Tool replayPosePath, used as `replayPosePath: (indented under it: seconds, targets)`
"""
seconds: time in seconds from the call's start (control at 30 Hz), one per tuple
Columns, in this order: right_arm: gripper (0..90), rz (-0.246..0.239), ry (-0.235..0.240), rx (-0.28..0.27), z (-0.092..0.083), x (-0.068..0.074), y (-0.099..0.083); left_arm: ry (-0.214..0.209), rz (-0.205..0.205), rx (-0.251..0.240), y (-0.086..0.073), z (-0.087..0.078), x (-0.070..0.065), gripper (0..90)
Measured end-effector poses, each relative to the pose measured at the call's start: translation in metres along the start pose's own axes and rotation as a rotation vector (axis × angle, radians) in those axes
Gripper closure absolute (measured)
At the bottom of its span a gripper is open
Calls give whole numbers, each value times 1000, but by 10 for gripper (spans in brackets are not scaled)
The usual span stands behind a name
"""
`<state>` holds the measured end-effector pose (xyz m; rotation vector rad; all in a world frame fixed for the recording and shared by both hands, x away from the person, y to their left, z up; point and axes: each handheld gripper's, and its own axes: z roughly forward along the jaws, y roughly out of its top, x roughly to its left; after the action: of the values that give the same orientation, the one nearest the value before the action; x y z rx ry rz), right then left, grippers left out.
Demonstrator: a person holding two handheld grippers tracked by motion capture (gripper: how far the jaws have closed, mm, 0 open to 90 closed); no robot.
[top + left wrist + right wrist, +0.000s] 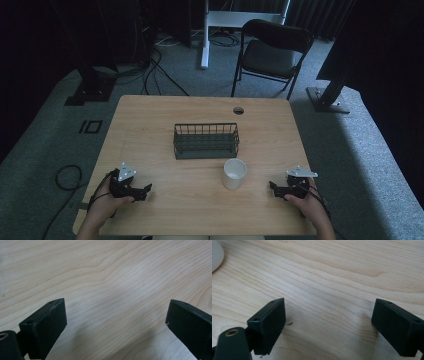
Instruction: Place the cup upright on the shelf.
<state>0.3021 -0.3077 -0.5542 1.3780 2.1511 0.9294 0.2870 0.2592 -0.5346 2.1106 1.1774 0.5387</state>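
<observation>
High view: cup [235,173] low centre, basket [206,140] behind it. Right gripper [328,315] view catches the cup's edge (upper left); left gripper [116,312] faces bare bench [112,272]. Both sets of fingers gape, empty.

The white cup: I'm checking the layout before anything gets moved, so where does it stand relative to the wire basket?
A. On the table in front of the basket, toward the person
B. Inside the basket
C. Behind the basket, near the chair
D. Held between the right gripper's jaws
A: the white cup stands upright on the table, just on the person's side of the wire basket and apart from it.
</observation>
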Motion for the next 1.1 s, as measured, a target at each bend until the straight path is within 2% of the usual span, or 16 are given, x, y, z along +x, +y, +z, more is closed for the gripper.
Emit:
replayPosePath:
  seconds: [0.07, 0.13, 0.43, 0.53, 0.8, 0.83, 1.03, 1.1]
  targets:
    - [117, 0, 0, 0, 0, 0, 0, -2, -7, -6, 2, 1, -2, 39]
    - [117, 0, 0, 0, 0, 0, 0, 7, 12, -3, 4, 3, -3, 40]
    - [115, -1, 1, 0, 0, 0, 0, -48, 49, -7, 12, 8, -18, 44]
    - [114, -1, 1, 0, 0, 0, 0, -49, 69, -7, 15, 9, -24, 53]
    - [114, -1, 1, 1, 0, 0, 0, -99, 89, -16, 22, 15, -38, 53]
    - [114, -1, 1, 1, 0, 0, 0, -101, 102, -19, 24, 15, -40, 53]
    - [114, -1, 1, 1, 0, 0, 0, -134, 124, -35, 31, 19, -51, 53]
    - [114, 0, 1, 0, 0, 0, 0, -152, 139, -56, 40, 21, -60, 53]
